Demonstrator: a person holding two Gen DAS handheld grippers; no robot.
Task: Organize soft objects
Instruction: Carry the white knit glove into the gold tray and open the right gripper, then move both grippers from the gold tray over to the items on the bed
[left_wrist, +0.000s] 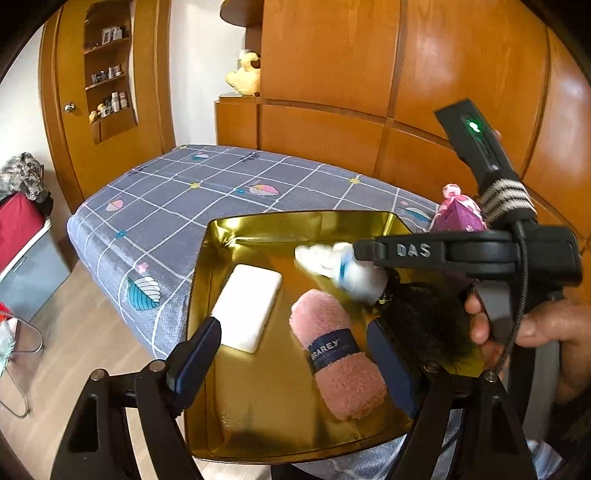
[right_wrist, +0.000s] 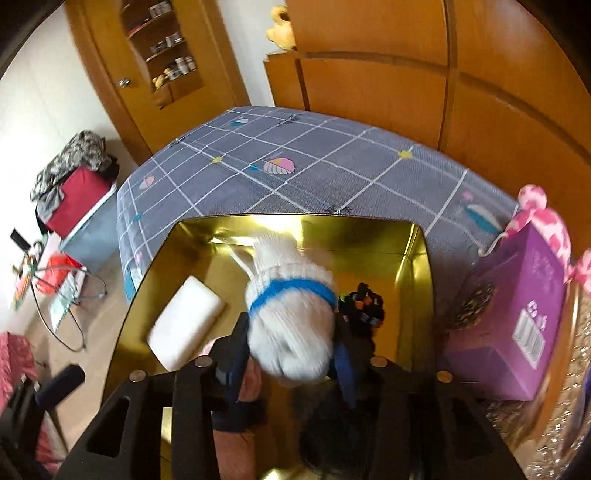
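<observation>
A gold tray (left_wrist: 266, 424) lies on the bed's near corner. In it are a white sponge block (left_wrist: 246, 306), a rolled pink towel (left_wrist: 338, 350) and a black furry thing (left_wrist: 428, 321). My left gripper (left_wrist: 295, 358) is open and empty, its fingers on either side of the pink towel, above the tray. My right gripper (right_wrist: 290, 350) is shut on a white knit glove with a blue band (right_wrist: 291, 314) and holds it over the tray (right_wrist: 413, 266). The glove also shows blurred in the left wrist view (left_wrist: 340, 266). The sponge (right_wrist: 186, 323) lies left of it.
A purple box (right_wrist: 517, 325) with a pink spotted soft toy (right_wrist: 543, 221) stands right of the tray. The bed has a grey checked sheet (left_wrist: 207, 199). Wooden wardrobes stand behind. A red and grey bin (left_wrist: 22, 251) and wire clutter are on the floor at left.
</observation>
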